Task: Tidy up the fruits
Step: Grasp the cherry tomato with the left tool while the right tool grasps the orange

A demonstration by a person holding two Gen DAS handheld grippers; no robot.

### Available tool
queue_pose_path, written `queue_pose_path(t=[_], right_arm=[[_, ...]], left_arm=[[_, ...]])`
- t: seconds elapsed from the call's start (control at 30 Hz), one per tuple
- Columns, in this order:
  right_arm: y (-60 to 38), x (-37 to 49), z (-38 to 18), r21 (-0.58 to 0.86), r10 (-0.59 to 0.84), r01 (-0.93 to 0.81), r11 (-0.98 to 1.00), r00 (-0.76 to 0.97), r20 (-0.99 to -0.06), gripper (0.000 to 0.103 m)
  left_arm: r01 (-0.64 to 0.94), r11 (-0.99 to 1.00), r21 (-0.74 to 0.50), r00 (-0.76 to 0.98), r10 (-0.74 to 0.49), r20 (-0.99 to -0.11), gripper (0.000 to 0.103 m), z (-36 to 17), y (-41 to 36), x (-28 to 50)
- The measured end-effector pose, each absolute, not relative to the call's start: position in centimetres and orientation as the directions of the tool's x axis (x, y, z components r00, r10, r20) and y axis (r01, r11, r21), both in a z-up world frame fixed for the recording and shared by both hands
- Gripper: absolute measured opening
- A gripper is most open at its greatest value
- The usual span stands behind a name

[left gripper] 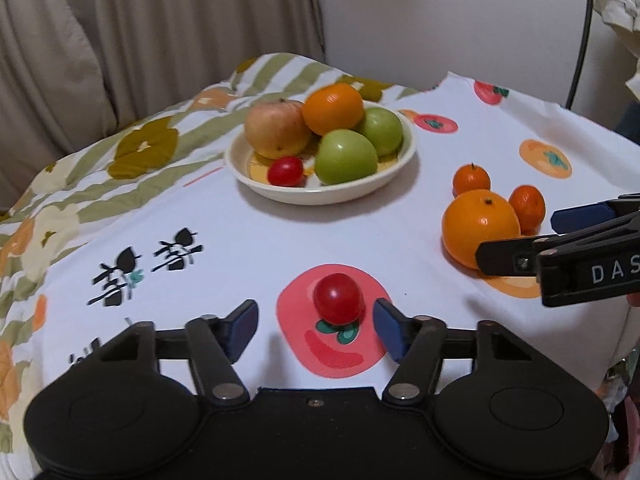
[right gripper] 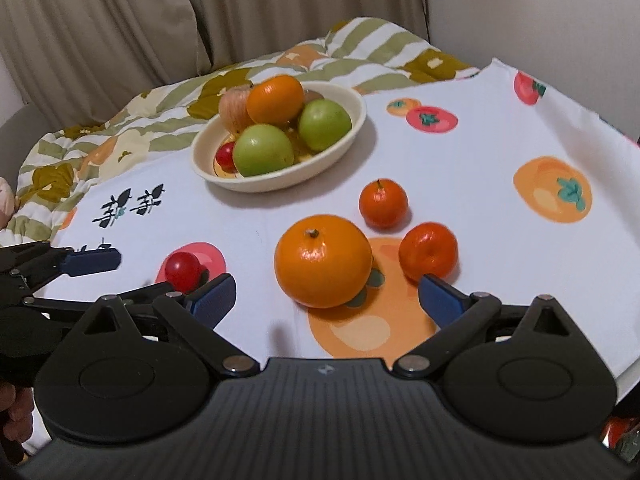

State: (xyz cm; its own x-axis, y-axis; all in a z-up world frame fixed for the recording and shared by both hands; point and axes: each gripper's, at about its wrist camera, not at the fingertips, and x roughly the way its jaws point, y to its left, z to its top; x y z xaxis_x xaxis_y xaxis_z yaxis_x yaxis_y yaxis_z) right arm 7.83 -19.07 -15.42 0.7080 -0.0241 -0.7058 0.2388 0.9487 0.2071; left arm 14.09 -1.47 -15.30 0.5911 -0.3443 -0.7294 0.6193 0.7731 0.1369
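A red cherry tomato (left gripper: 338,298) lies on the printed cloth between the blue pads of my left gripper (left gripper: 314,316), which stands open around it without touching. A large orange (right gripper: 323,260) sits between the fingers of my right gripper (right gripper: 326,286), also open with gaps on both sides. Two small tangerines (right gripper: 383,203) (right gripper: 428,256) lie just beyond the orange. The cream plate (left gripper: 320,198) at the back holds a reddish apple, an orange, two green apples and a second cherry tomato. In the left wrist view the right gripper (left gripper: 528,236) reaches in from the right edge.
The white cloth (right gripper: 480,152) with fruit prints covers the table, and a flowered quilt (left gripper: 120,148) is bunched along its far left side. Beige curtains hang behind. The cloth's right edge drops off near the tangerines.
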Motion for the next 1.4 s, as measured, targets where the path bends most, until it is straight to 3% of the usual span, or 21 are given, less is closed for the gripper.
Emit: queue_pose_path(t=[0.33, 0.87, 1.17, 1.4], right_arm=[[-19.1, 9.0, -16.4, 0.196, -0.017, 0.224, 0.955, 0.698, -0.716, 0.103], [-18.5, 11.1, -16.8, 0.169, -0.003, 0.185, 0.968, 0.681, -0.732, 0.095], [-18.7, 12.0, -17.0, 0.136, -0.02, 0.181, 0.974, 0.668, -0.743, 0.079], [-18.5, 11.9, -16.6, 0.134, -0.011, 0.169, 0.976, 0.66, -0.751, 0.078]], left_arm=[[0.649, 0.753, 0.107, 0.541, -0.357, -0.762, 0.036, -17.0, -2.9, 15.5], [0.614, 0.784, 0.094, 0.544, -0.334, -0.769, 0.035, -16.8, -1.9, 15.4], [0.56, 0.824, 0.09, 0.561, -0.297, -0.773, 0.035, -16.6, -0.7, 15.0], [0.522, 0.85, 0.07, 0.578, -0.292, -0.762, 0.035, -15.4, 0.1, 14.7]])
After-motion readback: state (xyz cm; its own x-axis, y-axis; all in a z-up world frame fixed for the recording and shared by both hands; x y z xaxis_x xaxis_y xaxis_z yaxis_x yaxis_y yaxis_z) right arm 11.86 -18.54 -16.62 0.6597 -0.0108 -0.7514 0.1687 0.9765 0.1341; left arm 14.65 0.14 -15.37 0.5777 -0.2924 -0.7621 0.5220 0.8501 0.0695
